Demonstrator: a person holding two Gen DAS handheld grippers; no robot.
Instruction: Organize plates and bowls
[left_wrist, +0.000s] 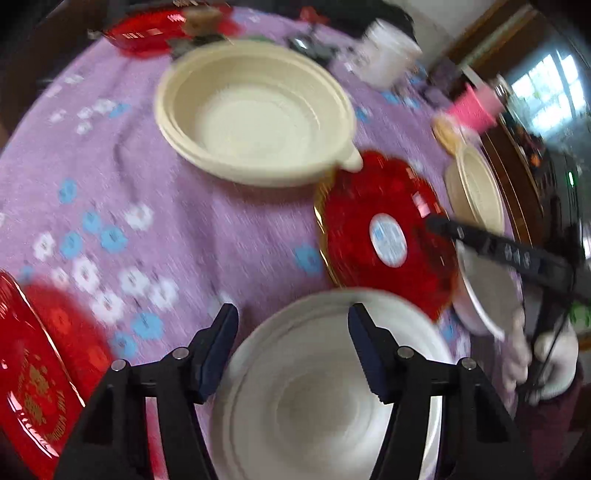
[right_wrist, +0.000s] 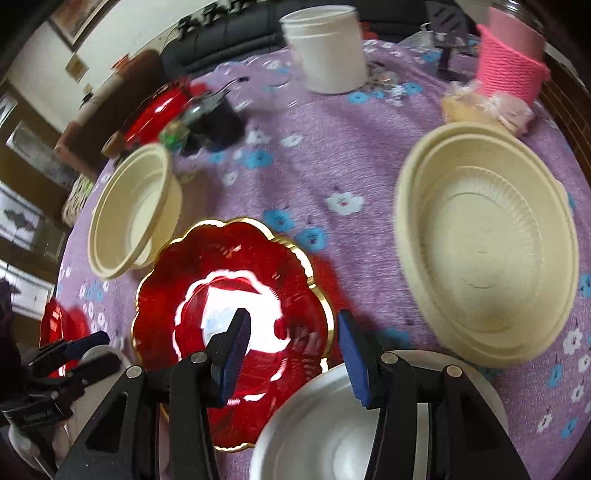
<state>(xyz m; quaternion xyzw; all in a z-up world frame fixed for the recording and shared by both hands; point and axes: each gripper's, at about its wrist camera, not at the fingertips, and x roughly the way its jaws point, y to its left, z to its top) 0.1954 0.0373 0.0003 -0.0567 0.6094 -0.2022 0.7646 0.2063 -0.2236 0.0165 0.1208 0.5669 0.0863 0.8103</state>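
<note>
My left gripper (left_wrist: 293, 325) is open and points down at a white bowl (left_wrist: 332, 398). One finger hangs over the bowl's inside and the other outside its left rim, with neither pad touching. My right gripper (right_wrist: 293, 336) is open above a red scalloped plate with a gold rim (right_wrist: 207, 258) and a second white bowl (right_wrist: 325, 424), gripping nothing. In the left wrist view the right gripper's fingers (left_wrist: 443, 225) reach over that white bowl (left_wrist: 484, 295) beside the red plate (left_wrist: 362, 206). A large cream bowl (left_wrist: 255, 110) and a smaller one (left_wrist: 476, 188) stand farther back.
A purple flowered cloth (right_wrist: 332, 155) covers the round table. A white jar (right_wrist: 325, 48), a pink yarn-wrapped cup (right_wrist: 509, 66) and a black object (right_wrist: 218, 122) stand at the back. A red rectangular tray (left_wrist: 29, 376) lies at the near left. A gloved hand (left_wrist: 554, 354) holds the right gripper.
</note>
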